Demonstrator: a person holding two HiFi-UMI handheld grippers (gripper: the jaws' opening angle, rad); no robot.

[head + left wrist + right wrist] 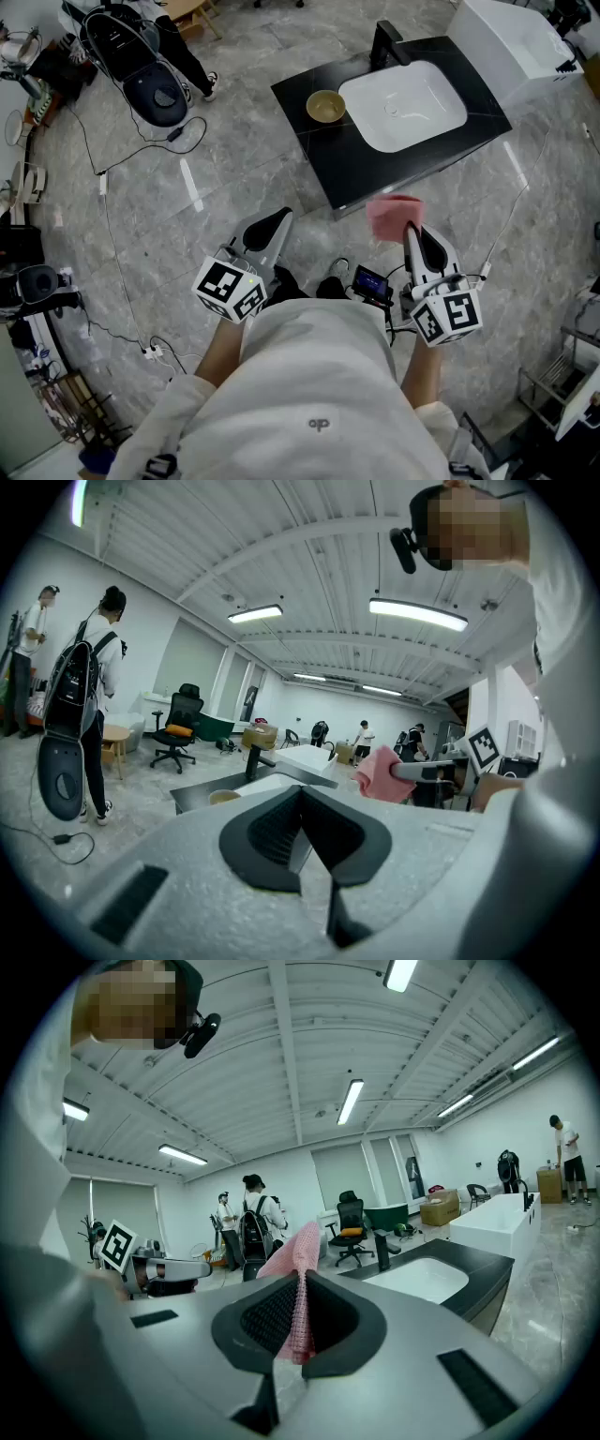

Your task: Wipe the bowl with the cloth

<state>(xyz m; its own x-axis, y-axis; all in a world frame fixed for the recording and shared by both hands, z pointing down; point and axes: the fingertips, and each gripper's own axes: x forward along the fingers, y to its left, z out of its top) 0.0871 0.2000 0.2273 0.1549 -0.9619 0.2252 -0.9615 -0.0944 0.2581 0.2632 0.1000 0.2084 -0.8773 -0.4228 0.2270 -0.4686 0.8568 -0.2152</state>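
Pinching the pink woven cloth (394, 216) in my right hand-held gripper (412, 228), I see the round tan bowl (325, 106) at eleven o'clock on the black desk (323, 155); my left hand-held gripper (279, 218), pressed together and empty, looks slightly nearer.

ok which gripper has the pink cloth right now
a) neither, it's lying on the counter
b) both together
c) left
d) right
D: the right gripper is shut on the pink cloth, which sticks up from between its jaws, while the left gripper is shut with nothing in it.
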